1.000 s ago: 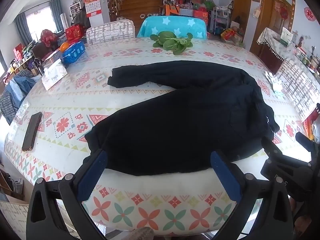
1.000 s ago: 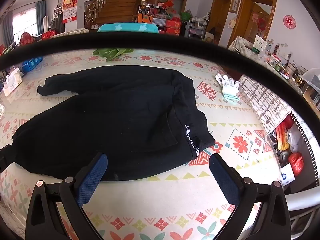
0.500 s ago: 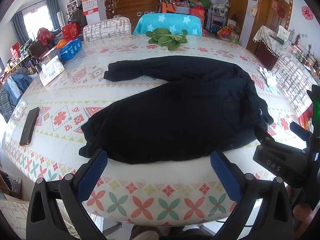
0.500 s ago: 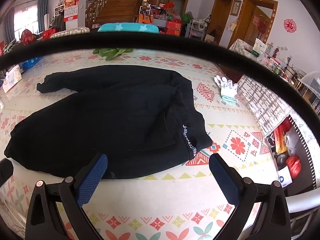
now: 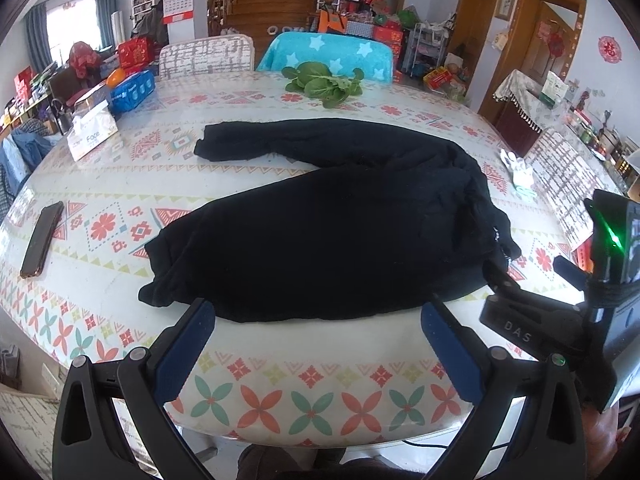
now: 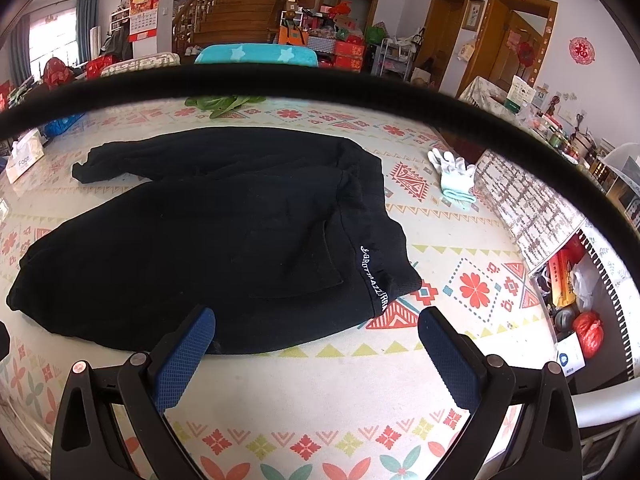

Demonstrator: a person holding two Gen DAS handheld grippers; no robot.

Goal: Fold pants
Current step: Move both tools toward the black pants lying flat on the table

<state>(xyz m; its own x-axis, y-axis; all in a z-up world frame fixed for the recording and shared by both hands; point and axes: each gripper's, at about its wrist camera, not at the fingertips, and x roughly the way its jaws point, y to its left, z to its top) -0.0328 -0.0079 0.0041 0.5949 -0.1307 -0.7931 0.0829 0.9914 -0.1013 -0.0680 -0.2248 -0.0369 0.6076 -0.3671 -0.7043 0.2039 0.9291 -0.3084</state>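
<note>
Where claws (image 5: 318, 324) gape, pants (image 5: 328, 216) ahead.

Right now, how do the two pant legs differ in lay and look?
The far pant leg lies narrow and stretched toward the tissue box side; the near pant leg spreads wide and bulky. The far leg's cuff lies mid-table; the near leg's cuff sits close to the table's front edge. Both are black, flat on the tablecloth, unfolded, joined at the waistband.

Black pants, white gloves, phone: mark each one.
black pants (image 6: 208, 248): right wrist view, middle of the near leg.
white gloves (image 6: 454, 178): right wrist view, on the palm area.
phone (image 5: 42, 240): left wrist view, centre of its dark face.
</note>
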